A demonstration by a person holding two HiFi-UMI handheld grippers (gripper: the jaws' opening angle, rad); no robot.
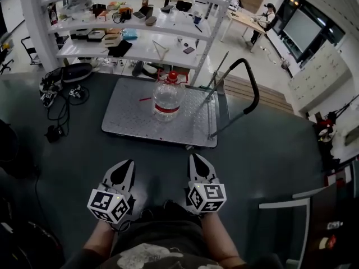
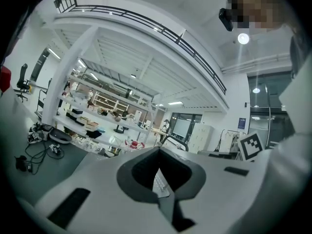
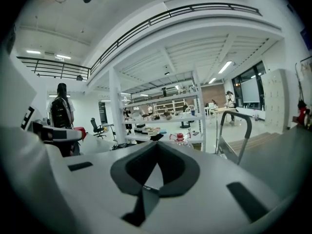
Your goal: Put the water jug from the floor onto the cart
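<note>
Fingers (image 2: 141, 173) closed, empty, on left gripper (image 1: 129, 164) and right gripper (image 1: 194, 158), water jug (image 1: 167, 101) upright on cart (image 1: 129, 117)

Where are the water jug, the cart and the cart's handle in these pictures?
water jug (image 1: 167, 98): head view, clear body above the red band.
cart (image 1: 130, 114): head view, bare metal deck left of the jug.
handle (image 1: 254, 82): head view, black upper bend.

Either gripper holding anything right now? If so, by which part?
Nothing is held. The left gripper and right gripper both have jaws together with nothing between them; the water jug stands on the cart, apart from both.
</note>
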